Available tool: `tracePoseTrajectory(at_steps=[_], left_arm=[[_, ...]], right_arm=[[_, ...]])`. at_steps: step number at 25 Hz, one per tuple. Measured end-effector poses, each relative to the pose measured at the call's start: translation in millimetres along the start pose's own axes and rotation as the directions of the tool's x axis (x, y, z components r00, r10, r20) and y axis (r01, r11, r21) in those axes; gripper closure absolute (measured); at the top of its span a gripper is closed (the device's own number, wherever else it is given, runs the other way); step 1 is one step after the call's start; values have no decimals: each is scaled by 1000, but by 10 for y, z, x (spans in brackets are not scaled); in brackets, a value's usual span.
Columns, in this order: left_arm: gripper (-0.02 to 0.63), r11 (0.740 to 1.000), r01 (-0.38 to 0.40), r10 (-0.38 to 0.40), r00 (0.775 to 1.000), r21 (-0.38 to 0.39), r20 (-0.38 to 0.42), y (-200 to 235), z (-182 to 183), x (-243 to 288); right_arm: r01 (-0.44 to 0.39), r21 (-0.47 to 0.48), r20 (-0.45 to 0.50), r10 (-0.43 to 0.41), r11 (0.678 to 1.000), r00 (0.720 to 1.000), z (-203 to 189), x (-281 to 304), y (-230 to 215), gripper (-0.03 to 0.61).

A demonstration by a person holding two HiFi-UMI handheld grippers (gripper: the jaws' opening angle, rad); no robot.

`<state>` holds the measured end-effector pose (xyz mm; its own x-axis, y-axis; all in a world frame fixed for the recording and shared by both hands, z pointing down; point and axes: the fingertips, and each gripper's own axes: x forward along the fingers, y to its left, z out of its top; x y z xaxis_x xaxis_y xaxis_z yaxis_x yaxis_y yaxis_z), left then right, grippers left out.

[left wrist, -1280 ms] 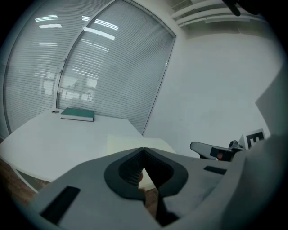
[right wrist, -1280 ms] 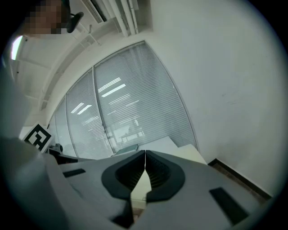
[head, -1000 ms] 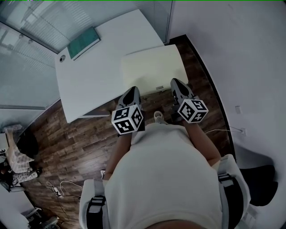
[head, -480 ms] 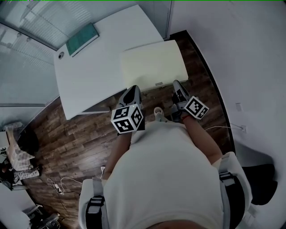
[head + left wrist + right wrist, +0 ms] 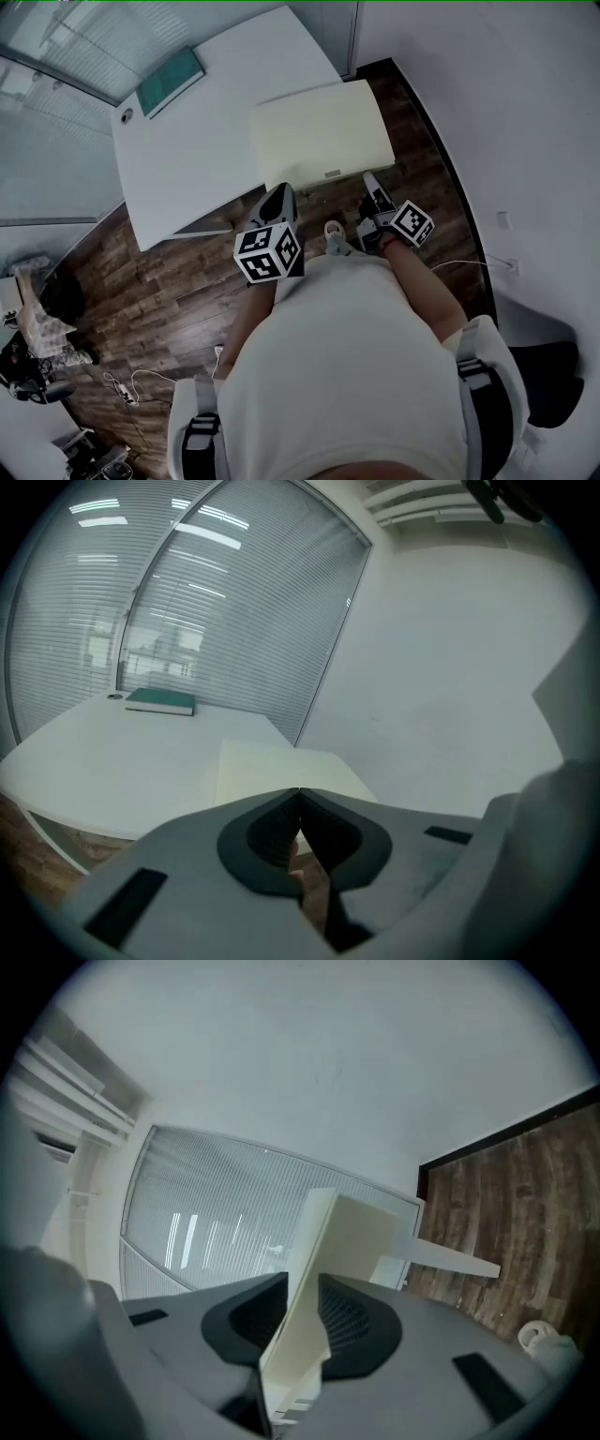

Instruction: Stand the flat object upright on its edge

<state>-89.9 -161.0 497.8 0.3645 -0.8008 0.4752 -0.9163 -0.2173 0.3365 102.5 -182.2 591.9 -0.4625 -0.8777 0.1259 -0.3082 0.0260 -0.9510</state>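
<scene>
Board point(image 5: 319, 131): cream, thin, rigid-looking. It lies flat on the right end of the desk point(image 5: 187, 159), with its right side and near edge hanging past the desk's edge. Not raised yet, so the task is at the grasp step.

Right gripper point(image 5: 372, 183) is at the board's near edge, toward the right corner. Its jaws have just been opening and now stand a little apart, with the board's edge between them. In the right gripper view both pads look pressed on the board's faces, so I read it as clamped on the board. The jaw slot lines up with the thin edge, probably to lift that side and pivot the board onto its far edge. The overhang is likely why it takes hold here, since one jaw can get underneath.

Left gripper point(image 5: 278, 192) is at the desk's near edge, just left of the board and not touching it. Its jaws are together, tips meeting, with nothing held. It is probably waiting to steady the board once it is up.

Desk: white, smooth, with a curved near-left edge, so the board's bottom edge may slide. A green book point(image 5: 171, 82) lies at the far left, well apart from the board.

Room: dark wood floor point(image 5: 150, 281), a glass wall with blinds point(image 5: 56, 56) at far left, and a plain white wall point(image 5: 506, 94) at right.
</scene>
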Motion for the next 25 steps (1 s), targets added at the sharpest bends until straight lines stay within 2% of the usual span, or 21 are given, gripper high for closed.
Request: tracePoseTrajectory(at_steps=[4,10,15,25], left_arm=[[595,1000,-7,7,1000,-7,-6,20,-31,2],[595,1000,-18,17,1000,-13,-11,36,-59,14],[595,1000,-26,26,1000,-16,-11,36,-77,15],[595,997,-66,66,998,-30,8,158,-29,-3]], right_arm=[[-54,106,28,51,993,998,22,14,-37,324],[-60,168,32,56,984,998,9,68,-139,174],[-69,211,22,66,975,998,-35,176,-196,140],[-48,250,73,31,967,997,75,452,-303,133]])
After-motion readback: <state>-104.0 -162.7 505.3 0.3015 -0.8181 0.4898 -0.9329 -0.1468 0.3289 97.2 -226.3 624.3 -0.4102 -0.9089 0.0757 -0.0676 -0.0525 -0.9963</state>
